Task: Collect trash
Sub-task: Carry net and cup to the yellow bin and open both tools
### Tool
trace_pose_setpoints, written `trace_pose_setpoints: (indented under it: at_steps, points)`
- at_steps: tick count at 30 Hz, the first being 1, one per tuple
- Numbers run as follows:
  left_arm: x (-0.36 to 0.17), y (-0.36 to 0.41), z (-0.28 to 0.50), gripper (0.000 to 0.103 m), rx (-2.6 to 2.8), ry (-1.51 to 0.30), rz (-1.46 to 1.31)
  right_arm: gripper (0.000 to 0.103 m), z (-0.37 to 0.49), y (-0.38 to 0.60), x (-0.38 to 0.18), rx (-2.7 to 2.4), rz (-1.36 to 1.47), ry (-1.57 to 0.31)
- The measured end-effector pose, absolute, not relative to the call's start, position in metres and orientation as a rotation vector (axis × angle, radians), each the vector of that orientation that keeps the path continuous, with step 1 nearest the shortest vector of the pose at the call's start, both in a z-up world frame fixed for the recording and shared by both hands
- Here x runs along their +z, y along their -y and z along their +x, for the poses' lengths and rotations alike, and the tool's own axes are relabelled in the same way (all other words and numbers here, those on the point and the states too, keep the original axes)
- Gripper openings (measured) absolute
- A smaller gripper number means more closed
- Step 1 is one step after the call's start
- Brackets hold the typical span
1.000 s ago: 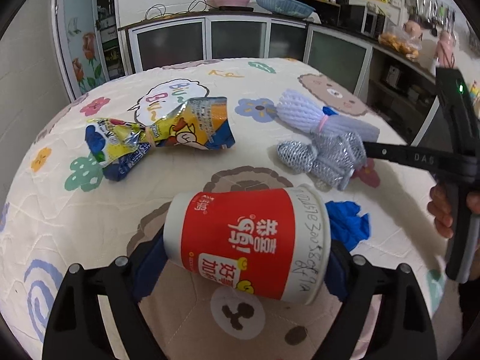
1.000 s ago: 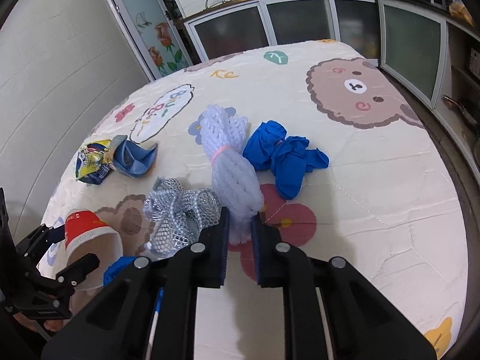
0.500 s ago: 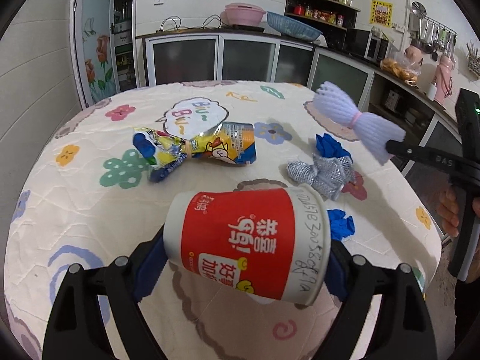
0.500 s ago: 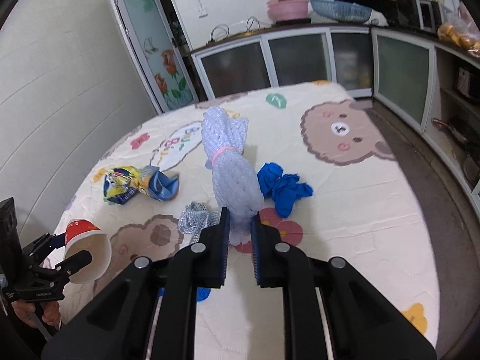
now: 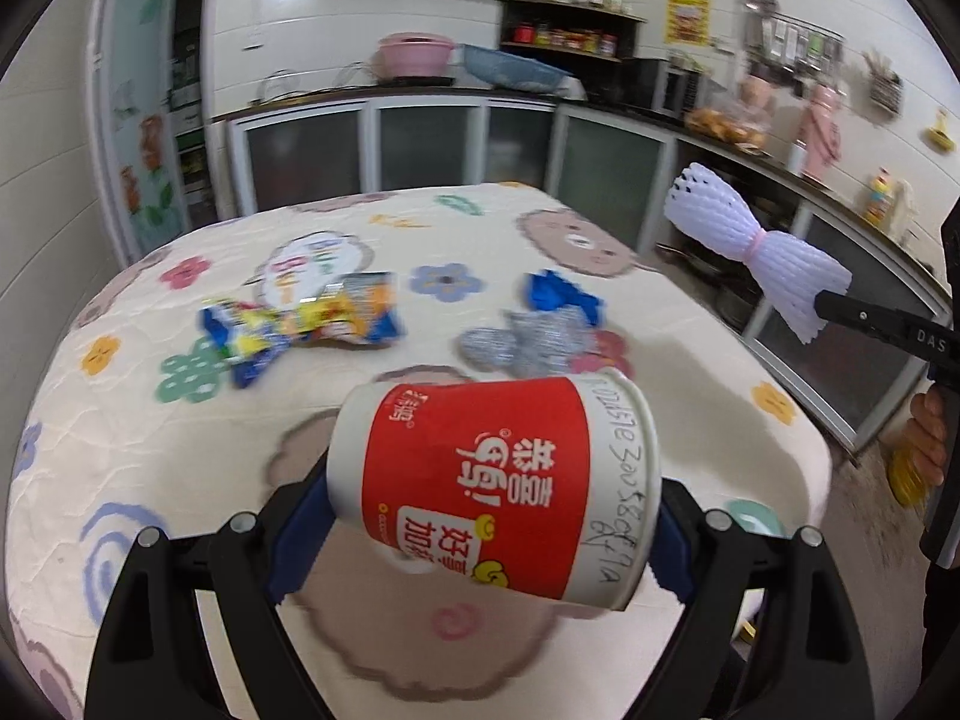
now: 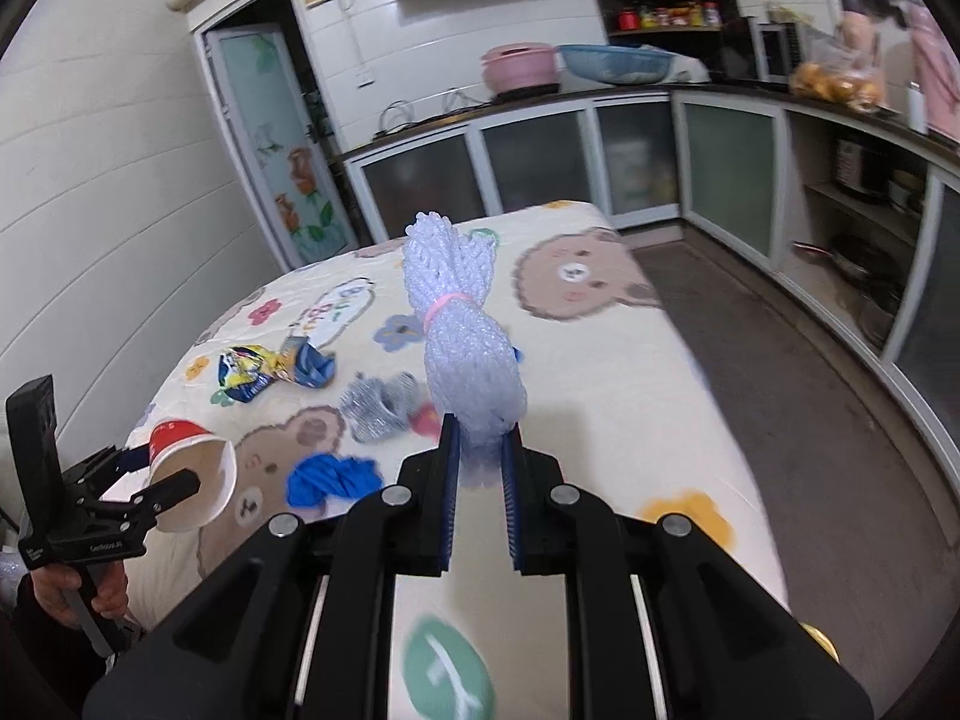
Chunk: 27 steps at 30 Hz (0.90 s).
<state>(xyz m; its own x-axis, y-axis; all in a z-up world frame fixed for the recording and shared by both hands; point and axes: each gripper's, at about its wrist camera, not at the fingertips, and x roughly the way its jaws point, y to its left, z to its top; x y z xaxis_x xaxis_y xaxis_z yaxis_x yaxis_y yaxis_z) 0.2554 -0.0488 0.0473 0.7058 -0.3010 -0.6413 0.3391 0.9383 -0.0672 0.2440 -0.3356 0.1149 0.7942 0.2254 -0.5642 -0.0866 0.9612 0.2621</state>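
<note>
A paper cup [image 5: 498,489], cylindrical and slightly tapered, with a glossy red wrap and white bands at both ends, is clamped sideways between the blue-padded fingers of the left gripper [image 5: 480,516], clear of the table [image 5: 180,480]. Chinese characters are printed on the red band in white, and a line of handwritten figures runs along the white rim band; neither can be read with certainty. In the right wrist view the cup's open mouth [image 6: 192,486] is seen facing that camera.

A white foam fruit net [image 6: 462,354], ribbed and mesh-like, cinched at its waist by a pink rubber band [image 6: 447,303], is pinched at one end by the nearly closed right gripper [image 6: 482,468] and is held in the air. The letters "DAS" are seen on that gripper's black finger in the left wrist view.

A quilted cloth printed with bears and flowers covers the table. On it are left a crumpled yellow-and-blue foil snack wrapper [image 5: 300,330], a silvery mesh net [image 6: 378,405], and two crumpled blue pieces [image 6: 333,480] [image 5: 561,294], of a material that cannot be told. Glass-fronted cabinets [image 6: 540,168] and a counter with a pink basin [image 6: 519,66] are seen behind.
</note>
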Motion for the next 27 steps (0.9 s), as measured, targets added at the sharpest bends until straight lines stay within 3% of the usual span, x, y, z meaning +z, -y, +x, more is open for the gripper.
trace_pose_setpoints:
  at_steps: [16, 27]
  points:
    - [0.047, 0.224, 0.22, 0.084, -0.718, -0.665, 0.192, 0.013, 0.093, 0.446, 0.071, -0.169, 0.322, -0.684]
    - [0.012, 0.341, 0.18, 0.084, -0.927, -0.707, 0.339, 0.013, 0.027, 0.497, 0.004, -0.343, 0.44, -0.775]
